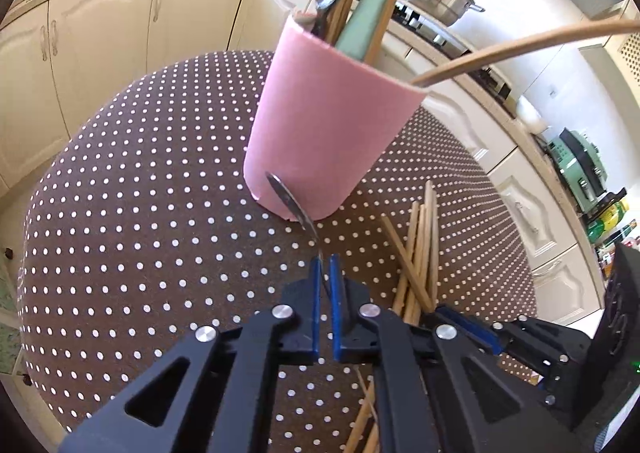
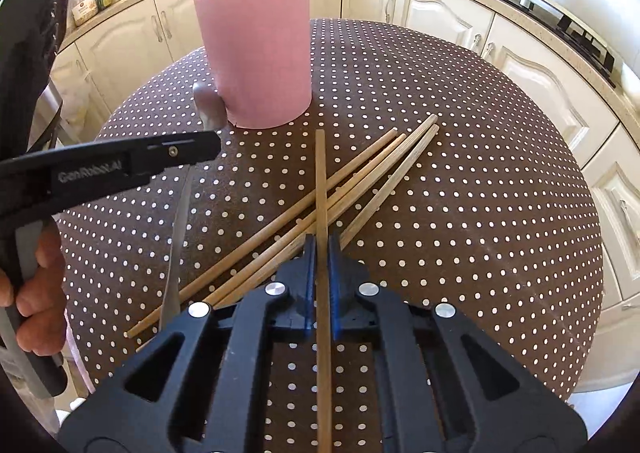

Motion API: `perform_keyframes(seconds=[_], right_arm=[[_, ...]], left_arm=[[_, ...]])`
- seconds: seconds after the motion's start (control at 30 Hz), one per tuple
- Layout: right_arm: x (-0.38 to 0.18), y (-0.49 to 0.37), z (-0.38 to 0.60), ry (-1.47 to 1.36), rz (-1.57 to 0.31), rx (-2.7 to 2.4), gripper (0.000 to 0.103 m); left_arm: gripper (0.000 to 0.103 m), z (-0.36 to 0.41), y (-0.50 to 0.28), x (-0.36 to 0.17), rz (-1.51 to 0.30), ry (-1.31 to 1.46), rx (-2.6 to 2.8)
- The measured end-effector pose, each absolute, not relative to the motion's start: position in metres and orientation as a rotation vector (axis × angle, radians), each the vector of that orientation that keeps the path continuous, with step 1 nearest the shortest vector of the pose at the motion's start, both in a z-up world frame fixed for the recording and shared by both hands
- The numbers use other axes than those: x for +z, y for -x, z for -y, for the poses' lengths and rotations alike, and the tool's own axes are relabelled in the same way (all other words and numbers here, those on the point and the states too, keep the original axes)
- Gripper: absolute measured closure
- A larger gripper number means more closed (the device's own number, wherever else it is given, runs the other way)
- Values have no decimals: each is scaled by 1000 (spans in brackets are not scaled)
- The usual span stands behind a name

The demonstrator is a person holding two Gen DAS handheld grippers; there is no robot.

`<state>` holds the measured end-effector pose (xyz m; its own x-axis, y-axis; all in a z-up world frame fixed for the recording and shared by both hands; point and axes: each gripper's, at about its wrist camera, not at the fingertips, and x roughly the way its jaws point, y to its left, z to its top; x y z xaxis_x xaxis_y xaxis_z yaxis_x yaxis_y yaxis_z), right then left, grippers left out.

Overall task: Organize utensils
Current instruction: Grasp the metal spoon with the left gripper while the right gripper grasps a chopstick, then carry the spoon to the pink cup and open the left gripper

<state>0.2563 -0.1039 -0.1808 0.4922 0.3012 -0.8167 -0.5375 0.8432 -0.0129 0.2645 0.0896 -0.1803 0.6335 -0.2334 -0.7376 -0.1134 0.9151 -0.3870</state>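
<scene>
Pink cup [image 2: 258,53] stands on the dotted table [image 2: 460,157]; our left gripper [image 1: 325,265] clamps a spoon [image 1: 290,203] beside it, our right gripper [image 2: 319,249] pinches one chopstick [image 2: 321,181] from the loose pile [image 2: 372,165], so we should lift each upright before lowering into the cup.

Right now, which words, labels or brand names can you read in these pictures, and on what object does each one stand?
"GenRobot.AI": on the side of the left hand-held gripper, right wrist view.
Jar labels on the counter: too small to read.
Green packets at the right edge: blurred, unreadable.
</scene>
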Motion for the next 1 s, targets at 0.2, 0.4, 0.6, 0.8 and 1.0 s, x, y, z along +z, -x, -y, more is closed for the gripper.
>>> perform_keyframes(seconds=[0.2, 0.4, 0.6, 0.8, 1.0], right_arm=[[-170, -248, 113, 230, -893, 527, 97], [-146, -238, 135, 113, -817, 554, 97], [-113, -230, 159, -4, -662, 535, 97], [-83, -233, 178, -119, -509, 506, 97], [-53, -241, 175, -167, -374, 503, 97]], left_arm=[[101, -94, -252, -165, -833, 435, -99], [101, -97, -231, -151, -754, 428, -130], [101, -94, -209, -139, -653, 419, -170], [101, -94, -192, -114, -492, 406, -200], [101, -101, -200, -84, -345, 370, -183]])
